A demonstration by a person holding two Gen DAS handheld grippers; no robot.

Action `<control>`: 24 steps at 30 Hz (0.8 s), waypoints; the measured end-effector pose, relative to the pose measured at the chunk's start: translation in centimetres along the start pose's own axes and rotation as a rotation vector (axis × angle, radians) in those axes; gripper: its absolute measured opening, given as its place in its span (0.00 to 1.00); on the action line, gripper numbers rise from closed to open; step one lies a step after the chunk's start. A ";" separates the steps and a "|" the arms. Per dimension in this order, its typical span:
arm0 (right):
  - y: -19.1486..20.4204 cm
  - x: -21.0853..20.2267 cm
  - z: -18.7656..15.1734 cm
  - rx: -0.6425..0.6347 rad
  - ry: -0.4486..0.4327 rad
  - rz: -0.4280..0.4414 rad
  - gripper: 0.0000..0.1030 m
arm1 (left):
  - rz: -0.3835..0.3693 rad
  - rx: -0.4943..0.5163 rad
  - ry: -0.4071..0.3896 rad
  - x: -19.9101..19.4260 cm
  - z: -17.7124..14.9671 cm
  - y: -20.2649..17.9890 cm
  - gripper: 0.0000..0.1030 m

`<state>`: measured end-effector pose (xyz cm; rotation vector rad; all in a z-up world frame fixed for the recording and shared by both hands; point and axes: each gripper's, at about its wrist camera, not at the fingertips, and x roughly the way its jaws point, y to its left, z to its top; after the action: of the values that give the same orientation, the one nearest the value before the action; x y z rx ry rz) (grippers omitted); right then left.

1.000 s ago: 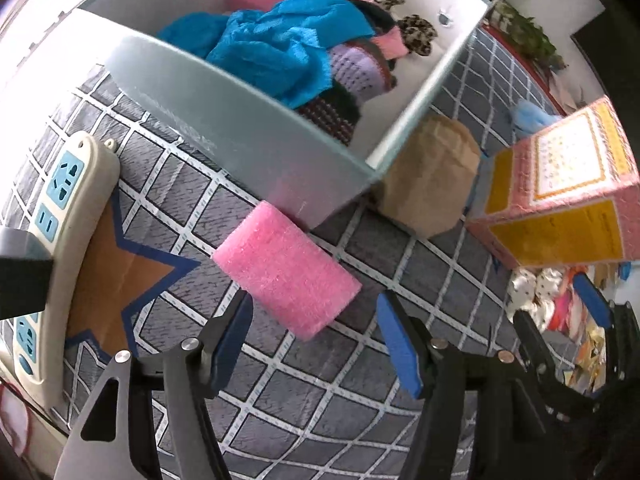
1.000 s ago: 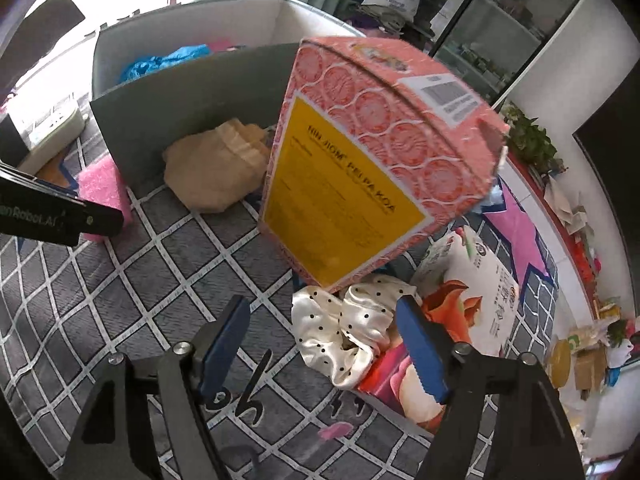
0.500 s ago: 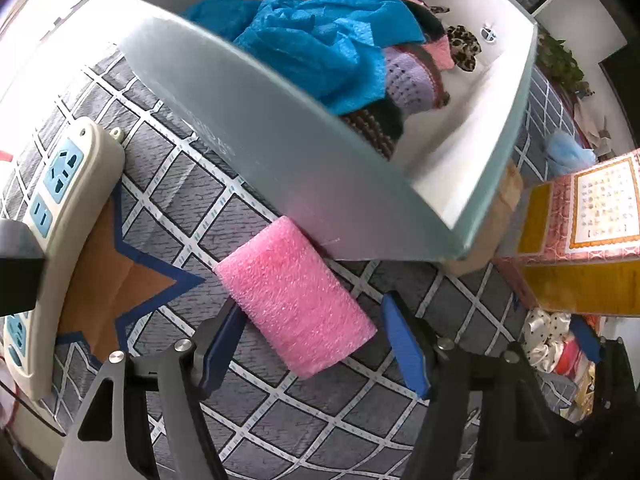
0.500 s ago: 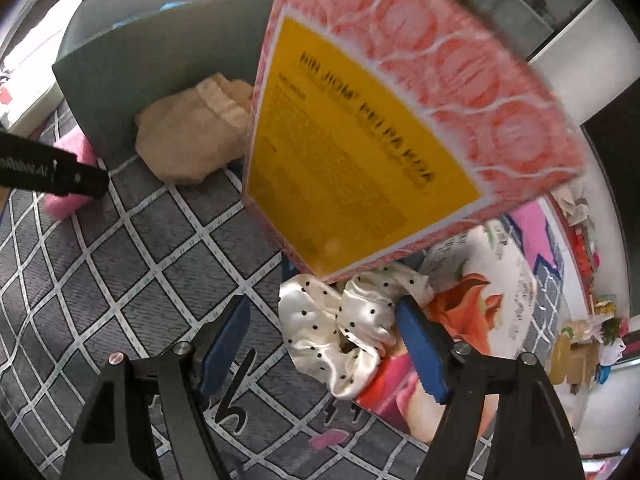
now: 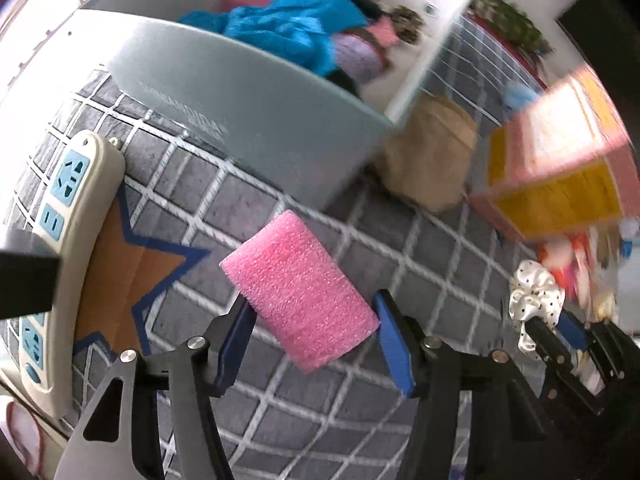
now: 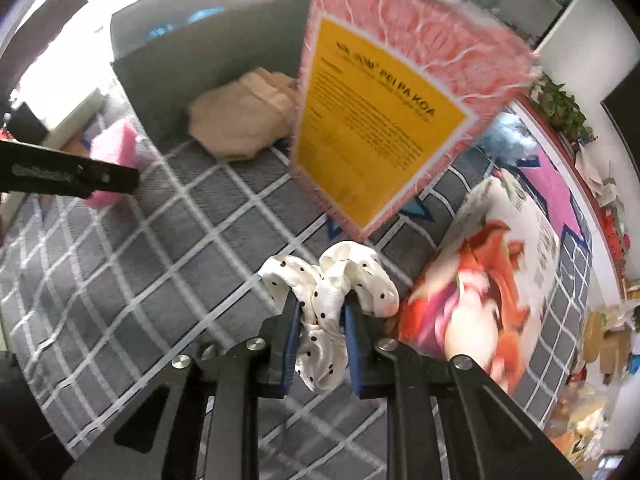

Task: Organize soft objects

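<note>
A pink foam block (image 5: 300, 292) lies between the blue fingers of my left gripper (image 5: 312, 328), which touch or nearly touch its sides; it also shows in the right wrist view (image 6: 114, 152). My right gripper (image 6: 320, 320) is shut on a white polka-dot scrunchie (image 6: 332, 280), also seen in the left wrist view (image 5: 536, 292). A grey storage box (image 5: 240, 92) behind holds blue cloth (image 5: 288, 24) and other soft items. A beige cloth bundle (image 6: 240, 116) lies against the box.
A pink and yellow carton (image 6: 392, 112) stands right of the box. A colourful printed bag (image 6: 500, 280) lies at the right. A white power strip (image 5: 60, 216) lies at the left on the grey grid rug (image 5: 420, 260).
My right gripper has closed on the scrunchie. My left gripper has moved forward around the pink foam block and narrowed onto it.
</note>
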<state>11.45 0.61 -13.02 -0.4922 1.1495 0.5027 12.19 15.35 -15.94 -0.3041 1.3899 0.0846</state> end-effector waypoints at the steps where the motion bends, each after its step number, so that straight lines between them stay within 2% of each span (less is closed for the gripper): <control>1: 0.1 -0.6 -0.5 0.011 -0.006 0.002 0.21 | -0.011 0.054 0.015 -0.3 -1.0 -0.4 0.61; 4: 0.8 -2.2 -2.3 0.059 -0.003 0.008 0.21 | -0.025 0.217 0.046 -0.8 -2.8 -2.8 0.61; 7: 0.6 -2.2 -4.5 0.138 0.043 0.035 0.21 | -0.010 0.381 0.072 -0.3 -5.1 -6.0 0.61; 9: 1.2 -1.8 -5.5 0.185 0.097 0.063 0.22 | 0.006 0.424 0.098 0.4 -5.8 -7.2 0.62; 11: 0.8 -1.5 -6.3 0.239 0.130 0.092 0.23 | 0.007 0.417 0.125 1.3 -6.2 -8.0 0.62; 13: 0.4 -1.8 -6.5 0.278 0.136 0.095 0.34 | 0.015 0.392 0.147 2.1 -6.2 -8.3 0.63; 15: -0.2 -2.5 -6.7 0.313 0.126 0.077 0.64 | 0.019 0.376 0.154 2.6 -5.9 -8.9 0.63; 21: -0.4 -3.7 -7.0 0.319 0.085 0.067 0.66 | 0.035 0.357 0.148 2.7 -5.6 -9.2 0.64; 24: -0.2 -4.1 -6.9 0.354 0.062 0.026 0.66 | 0.039 0.358 0.144 3.0 -5.3 -9.2 0.64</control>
<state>5.23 -4.18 -11.47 -0.1869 1.2738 0.2980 9.82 4.83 -18.19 0.0160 1.5232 -0.1560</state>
